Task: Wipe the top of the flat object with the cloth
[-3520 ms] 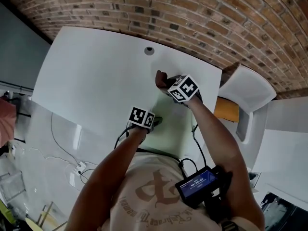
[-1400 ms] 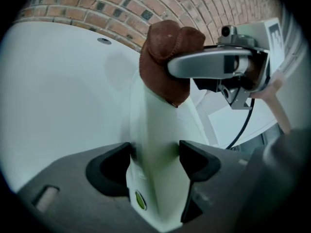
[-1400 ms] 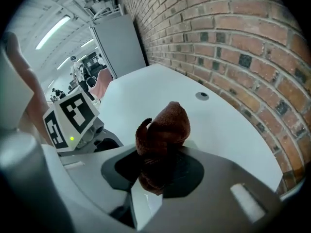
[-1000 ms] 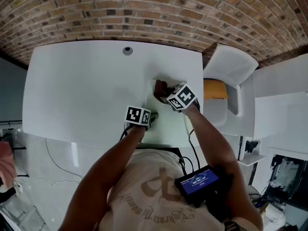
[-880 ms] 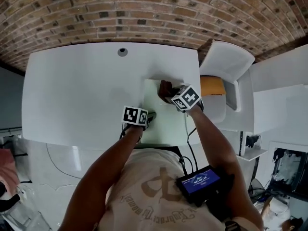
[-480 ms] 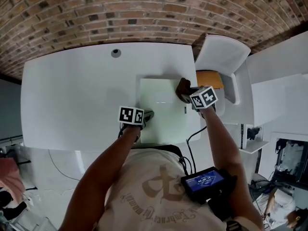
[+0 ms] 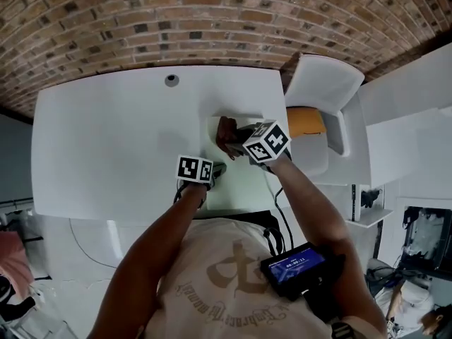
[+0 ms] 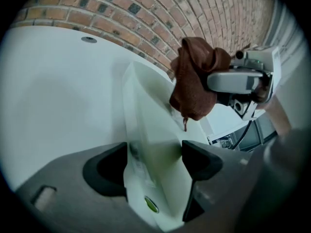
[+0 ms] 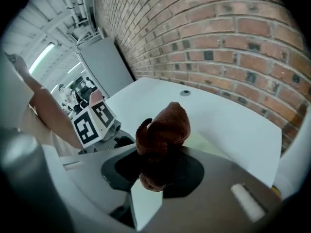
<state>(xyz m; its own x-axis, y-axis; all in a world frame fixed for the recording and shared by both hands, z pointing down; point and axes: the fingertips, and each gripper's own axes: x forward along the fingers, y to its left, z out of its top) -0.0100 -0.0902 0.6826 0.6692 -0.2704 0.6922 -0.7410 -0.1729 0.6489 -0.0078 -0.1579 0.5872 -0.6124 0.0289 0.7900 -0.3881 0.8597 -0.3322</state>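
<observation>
1. The flat object [image 7: 244, 182], a pale green board, lies on the white table [image 7: 113, 140], toward the table's 5 o'clock corner in the head view.
2. The left gripper [image 7: 215, 171] sits at the board's 9 o'clock edge. Its jaws have just been opening and now stand wide apart. In the left gripper view the board's near end [image 8: 155, 144] lies between them, with no clear squeeze on it.
3. The right gripper [image 7: 240, 138] is over the board's 11 o'clock corner, jaws clamped on the brown cloth [image 7: 227, 137].
4. In the right gripper view the cloth [image 9: 163, 130] is bunched into a lump that bulges out past the jaws.
5. From the left gripper view the cloth [image 8: 197, 81] hangs from the right gripper [image 8: 238, 79] above the board's far part. A thin tail points down; whether it touches the surface cannot be told.
6. A small round hole [image 7: 171, 80] is in the table at 11 o'clock from the board, and a brick wall [image 7: 212, 20] runs along 12 o'clock.
</observation>
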